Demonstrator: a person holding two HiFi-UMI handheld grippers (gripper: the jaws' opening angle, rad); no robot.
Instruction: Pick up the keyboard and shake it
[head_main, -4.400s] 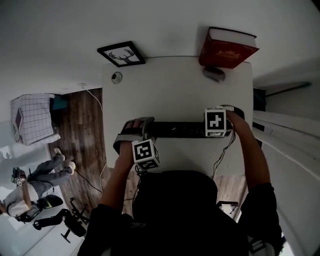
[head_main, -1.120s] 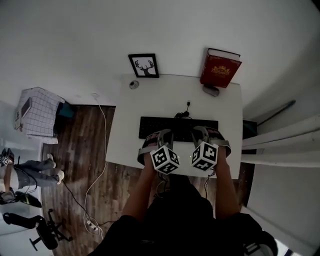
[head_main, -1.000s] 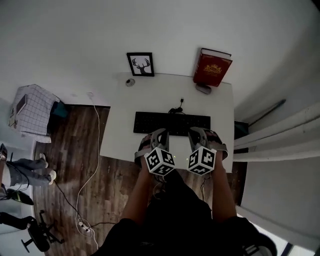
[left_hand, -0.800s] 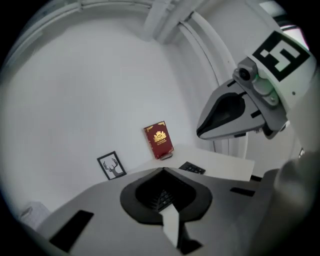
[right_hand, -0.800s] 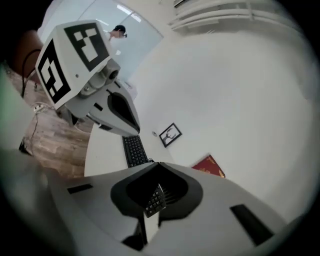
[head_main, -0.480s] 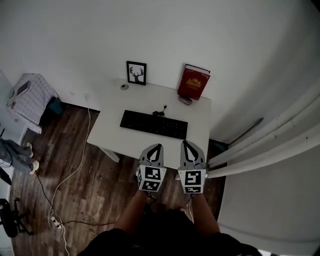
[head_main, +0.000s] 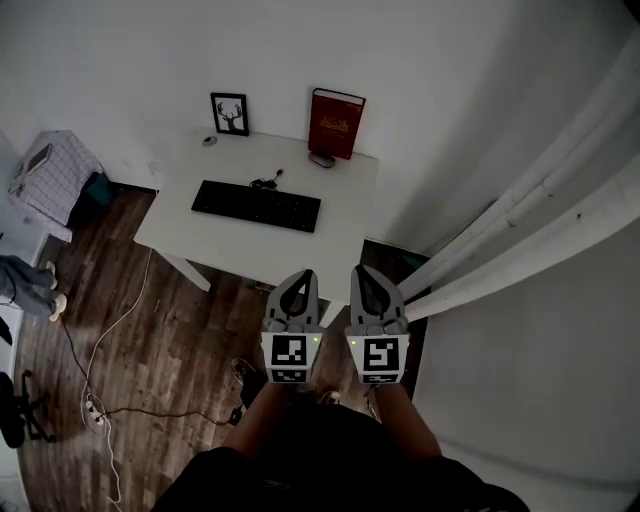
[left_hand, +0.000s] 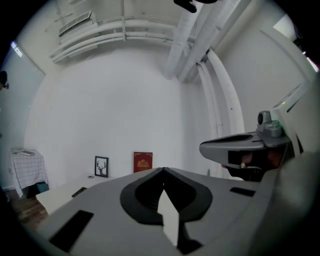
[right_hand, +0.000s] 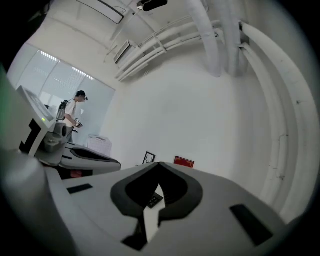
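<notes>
The keyboard (head_main: 256, 205) lies flat in the middle of the white desk (head_main: 340, 215), with its long side along the front edge and neither gripper touching it. A dark cable (head_main: 266, 181) curls at its back edge. At the back left corner a framed deer picture (head_main: 230, 113) stands against the wall, with a small round thing (head_main: 209, 140) just beside it. Toward the back right corner a red book (head_main: 335, 123) stands upright, and a small grey thing (head_main: 321, 160) lies just in front of it; what it is cannot be made out. The person stands well apart from the desk, off its front right corner, over the wooden floor (head_main: 150, 330). Both grippers are held side by side and level, pointing toward the desk. The left gripper (head_main: 298, 288) has its fingers closed tip to tip with nothing between them, and the right gripper (head_main: 366, 285) is the same, pressed shut and empty. In the right gripper view a bit of the keyboard shows through the gap behind the closed fingers, far off, and another person (right_hand: 75, 112) stands in the background at the left. White pipes (head_main: 520, 230) run along the wall at the right.
</notes>
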